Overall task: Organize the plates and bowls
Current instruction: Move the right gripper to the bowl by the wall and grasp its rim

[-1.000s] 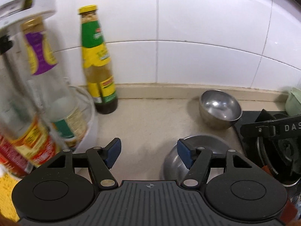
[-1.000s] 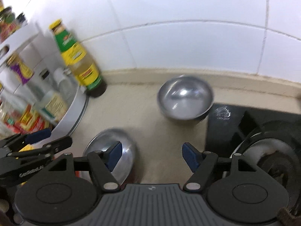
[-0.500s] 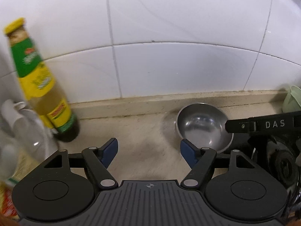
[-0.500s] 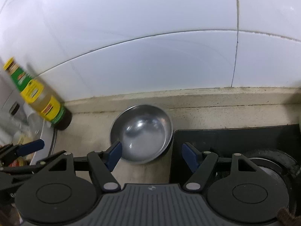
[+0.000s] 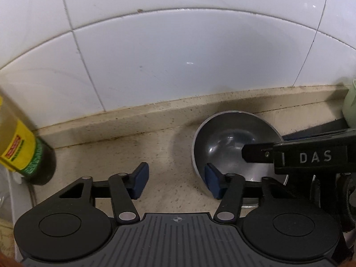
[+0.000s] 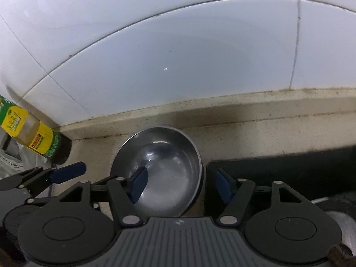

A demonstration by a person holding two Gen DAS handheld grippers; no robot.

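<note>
A steel bowl (image 5: 231,140) (image 6: 164,162) stands upright on the beige counter by the wall ledge. My left gripper (image 5: 175,182) straddles its left rim, one blue pad inside the bowl and one over the counter. Its jaws are closing, and the pads stand apart from the rim. My right gripper (image 6: 181,185) straddles the right rim, its left pad inside the bowl and its right pad over the black hob. These jaws are closing too, without pressing on the rim. Each gripper shows in the other's view: the right gripper (image 5: 255,155) over the bowl, the left gripper (image 6: 66,173) beside it.
A sauce bottle (image 5: 20,151) (image 6: 33,138) with a yellow and green label stands at the left by the wall. A black hob (image 6: 278,166) borders the bowl on the right. A pale green vessel (image 5: 350,109) sits at the far right edge. White wall tiles rise close behind.
Both grippers have moved in toward the wall and down to the steel bowl. The bottle rack and the second steel piece have left view. Both pairs of jaws stand narrower.
</note>
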